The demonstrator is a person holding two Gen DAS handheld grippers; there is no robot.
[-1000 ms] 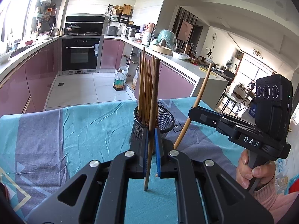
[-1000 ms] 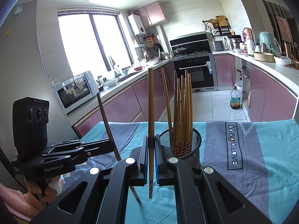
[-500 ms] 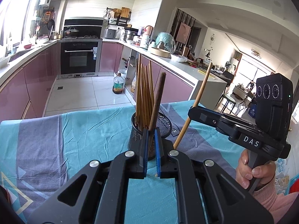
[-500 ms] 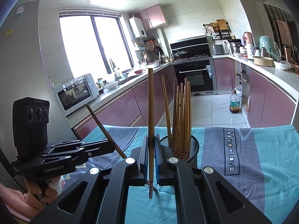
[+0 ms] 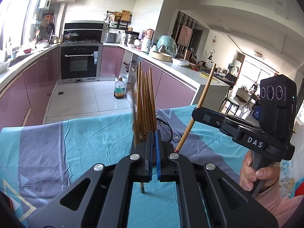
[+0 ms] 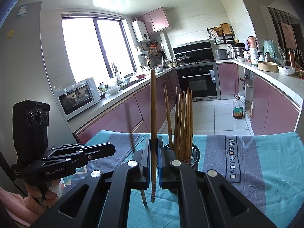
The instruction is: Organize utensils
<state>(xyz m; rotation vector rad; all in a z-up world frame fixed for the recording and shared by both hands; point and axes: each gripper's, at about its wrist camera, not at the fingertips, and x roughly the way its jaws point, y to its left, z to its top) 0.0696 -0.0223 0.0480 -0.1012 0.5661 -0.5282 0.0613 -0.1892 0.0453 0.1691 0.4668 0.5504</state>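
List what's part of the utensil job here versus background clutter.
Job: right gripper, shut on a chopstick; left gripper, shut; blurred second chopstick; mesh holder of chopsticks.
Background: floor bottle; microwave; stovetop pot; tablecloth.

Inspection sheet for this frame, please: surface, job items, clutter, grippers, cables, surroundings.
Surface: wrinkled teal and grey cloth printed "Magic.LOVE".
Job's things: black mesh holder with a bundle of chopsticks standing in it.
Clutter: nothing seen on the cloth.
Grippers: right gripper shut on an upright chopstick. Left gripper shut, nothing between its pads; a blurred chopstick passes beside its left finger, and contact cannot be told.
Cables: nothing seen.
Surroundings: kitchen with pink cabinets, oven, microwave, oil bottle on the floor.
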